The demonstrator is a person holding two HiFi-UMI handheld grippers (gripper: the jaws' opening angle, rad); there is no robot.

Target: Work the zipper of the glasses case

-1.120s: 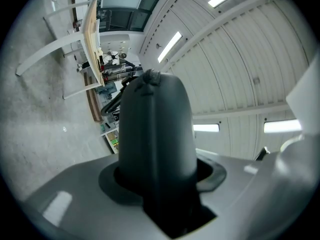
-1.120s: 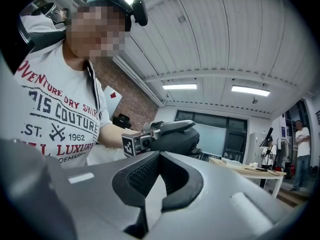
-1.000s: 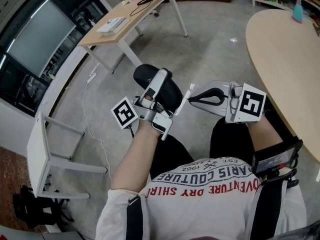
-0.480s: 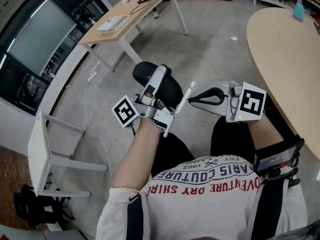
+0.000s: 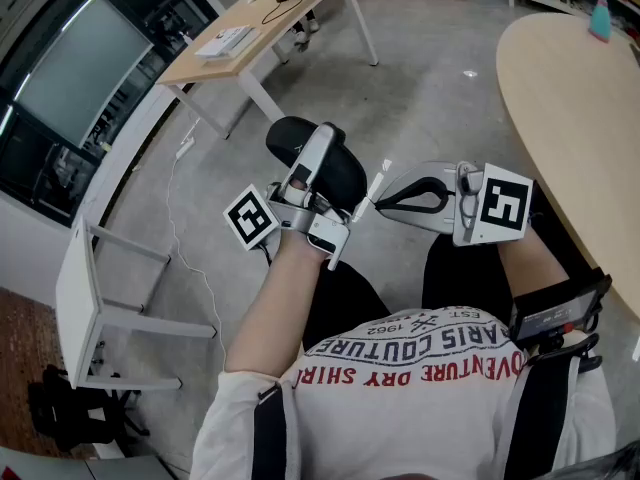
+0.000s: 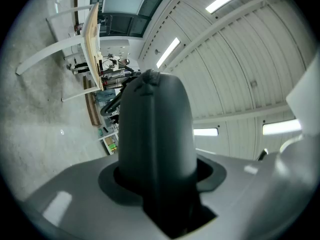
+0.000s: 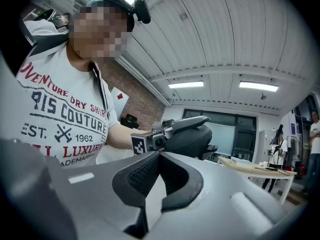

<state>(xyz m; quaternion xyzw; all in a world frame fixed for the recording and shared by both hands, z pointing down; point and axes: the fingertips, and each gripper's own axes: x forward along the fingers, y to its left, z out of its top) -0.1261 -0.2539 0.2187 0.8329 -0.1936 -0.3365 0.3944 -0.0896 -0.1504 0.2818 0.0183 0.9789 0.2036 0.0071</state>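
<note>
Clamping the glasses case (image 5: 345, 180) in mid-air above the person's lap (image 5: 345, 293).
The left tool (image 5: 322, 146) is gripping the black case, tilting it upward; the right tool (image 5: 377, 190) is reaching its edge with jaws pressing together, though whether they are pinching the zipper pull is unclear.

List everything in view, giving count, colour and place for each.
glasses case: one, black, held above the person's lap
white tab: one, white, at the case's right side
desk: one, wood top on white legs, upper left
curved table: one, pale wood, right edge
side table: one, white, left edge
bag: one, black, floor at bottom left
left tool: one, grey, shut on the case
right tool: one, grey, shut, apparently pinching the tab
</note>
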